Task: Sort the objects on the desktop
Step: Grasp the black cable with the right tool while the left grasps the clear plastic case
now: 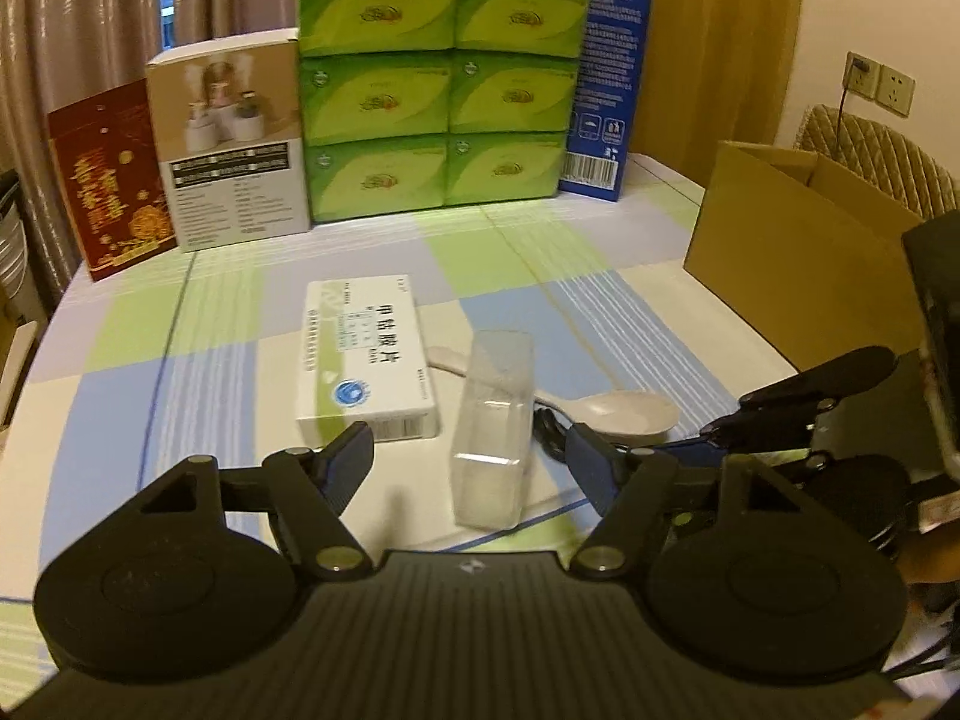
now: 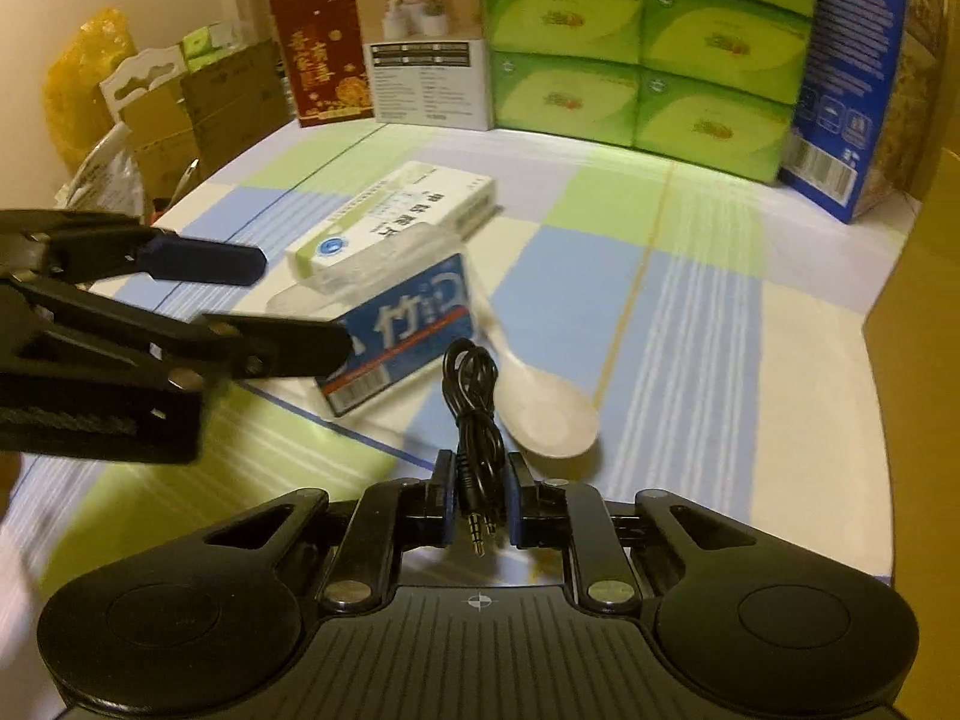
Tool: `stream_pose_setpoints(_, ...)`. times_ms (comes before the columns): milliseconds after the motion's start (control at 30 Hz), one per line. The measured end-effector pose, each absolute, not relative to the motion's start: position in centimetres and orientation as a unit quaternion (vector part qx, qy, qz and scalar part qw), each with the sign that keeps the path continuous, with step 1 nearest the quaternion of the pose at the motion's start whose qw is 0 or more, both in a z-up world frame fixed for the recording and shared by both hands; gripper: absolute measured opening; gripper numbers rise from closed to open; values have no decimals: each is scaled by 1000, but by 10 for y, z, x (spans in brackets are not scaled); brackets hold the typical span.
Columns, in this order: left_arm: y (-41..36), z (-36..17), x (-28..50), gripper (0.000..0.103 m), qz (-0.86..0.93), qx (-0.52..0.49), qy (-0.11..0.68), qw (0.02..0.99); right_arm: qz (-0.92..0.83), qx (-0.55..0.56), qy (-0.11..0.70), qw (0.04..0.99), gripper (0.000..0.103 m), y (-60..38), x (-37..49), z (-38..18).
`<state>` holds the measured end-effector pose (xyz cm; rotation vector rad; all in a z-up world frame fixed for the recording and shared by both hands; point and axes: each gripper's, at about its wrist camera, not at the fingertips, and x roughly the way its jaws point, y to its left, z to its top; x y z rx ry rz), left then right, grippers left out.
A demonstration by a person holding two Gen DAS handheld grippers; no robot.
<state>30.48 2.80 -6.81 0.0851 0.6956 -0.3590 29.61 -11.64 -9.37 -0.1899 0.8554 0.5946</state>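
Observation:
A clear plastic box (image 1: 495,420) with a blue label (image 2: 402,318) lies on the chequered tablecloth. It sits between the fingers of my left gripper (image 1: 468,441), which is open, with a gap showing on each side of the box. My right gripper (image 2: 480,498) is shut on a coiled black audio cable (image 2: 474,408), whose jack plugs stick out behind the pads. A white spoon (image 2: 546,414) lies just beyond the cable, its handle running under the clear box. A white medicine box (image 1: 366,354) lies flat to the left of the clear box.
A stack of green tissue packs (image 1: 444,90) lines the table's far edge, with a blue box (image 1: 606,78), a white product box (image 1: 228,138) and a red box (image 1: 108,180) beside it. An open cardboard box (image 1: 798,240) stands at the right.

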Motion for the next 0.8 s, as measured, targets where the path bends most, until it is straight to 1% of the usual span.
stream_pose_setpoints(67,22,-73,311,66,-179,44,345,920,281,-94,408,863,13,-118,296,-93)
stream_pose_setpoints(100,20,-76,313,62,-179,45,349,919,280,-95,409,863,13,-119,295,-93)
stream_pose_setpoints(133,19,-80,316,56,-178,43,354,917,279,-96,410,863,13,-119,294,-93)
stream_pose_setpoints(167,17,-83,318,52,-174,40,359,916,279,-97,411,862,13,-120,294,-93)
stream_pose_setpoints(233,17,-89,321,36,-168,32,366,915,280,-98,412,861,12,-121,292,-92)
stream_pose_setpoints(300,16,-92,319,28,-165,29,368,915,281,-98,415,860,12,-122,290,-91)
stream_pose_setpoints(333,16,-91,317,26,-162,30,365,916,282,-99,416,859,12,-123,289,-90)
stream_pose_setpoints(433,16,-86,307,25,-152,30,365,918,283,-94,426,854,12,-130,283,-88)
stream_pose_setpoints(667,17,-82,257,25,-147,4,409,901,292,-86,454,837,12,-151,249,-78)
stream_pose_setpoints(800,6,-81,216,25,-155,33,421,893,303,-88,461,829,13,-159,220,-73)
